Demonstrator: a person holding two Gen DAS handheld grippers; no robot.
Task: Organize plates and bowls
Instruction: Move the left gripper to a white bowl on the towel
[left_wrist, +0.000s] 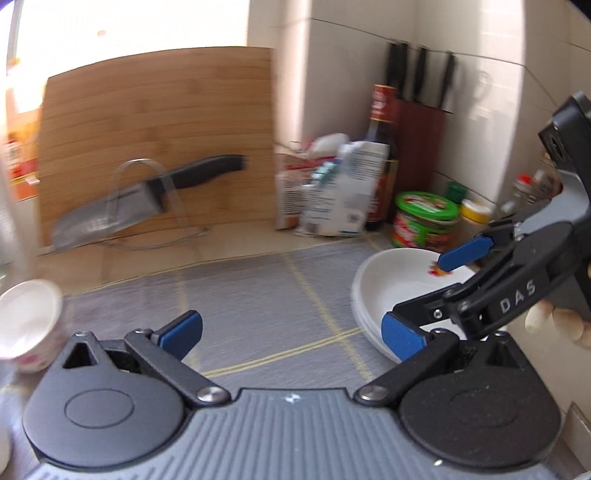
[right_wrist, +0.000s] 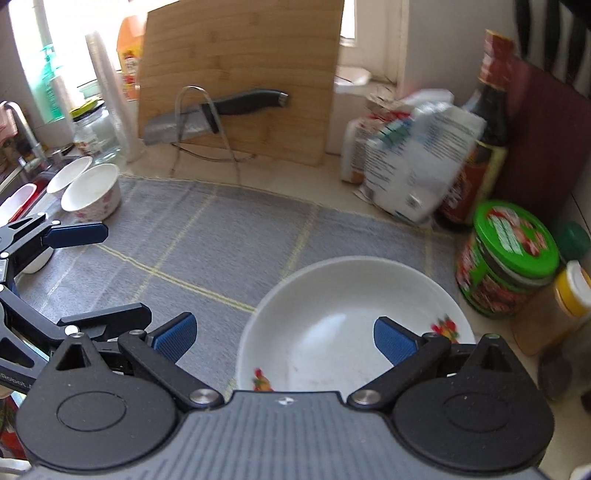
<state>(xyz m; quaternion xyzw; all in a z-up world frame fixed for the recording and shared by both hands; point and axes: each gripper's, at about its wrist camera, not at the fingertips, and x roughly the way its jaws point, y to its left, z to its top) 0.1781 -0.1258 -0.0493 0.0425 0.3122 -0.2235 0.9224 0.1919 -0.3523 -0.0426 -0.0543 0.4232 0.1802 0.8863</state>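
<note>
A stack of white shallow plates (left_wrist: 384, 284) with a small flower print sits at the right of the grey mat (left_wrist: 258, 295). In the right wrist view the top plate (right_wrist: 343, 321) lies close below. My right gripper (right_wrist: 284, 339) is open; one blue pad (right_wrist: 393, 341) is over the plate's inside and the other is outside, over the mat. From the left it shows as the right gripper (left_wrist: 417, 286) above the stack. My left gripper (left_wrist: 291, 334) is open over the bare mat, holding nothing. A flower-patterned bowl (left_wrist: 26, 321) stands at its left, also seen as the bowl (right_wrist: 92, 195) with a white bowl (right_wrist: 70, 173) behind.
A bamboo cutting board (left_wrist: 159, 140) leans at the back behind a knife in a wire rack (left_wrist: 155, 192). Packets (right_wrist: 413, 158), a dark sauce bottle (right_wrist: 484, 122), a green-lidded jar (right_wrist: 506, 258) and a yellow-lidded jar (right_wrist: 569, 295) crowd the right corner. A tap (right_wrist: 22, 125) is far left.
</note>
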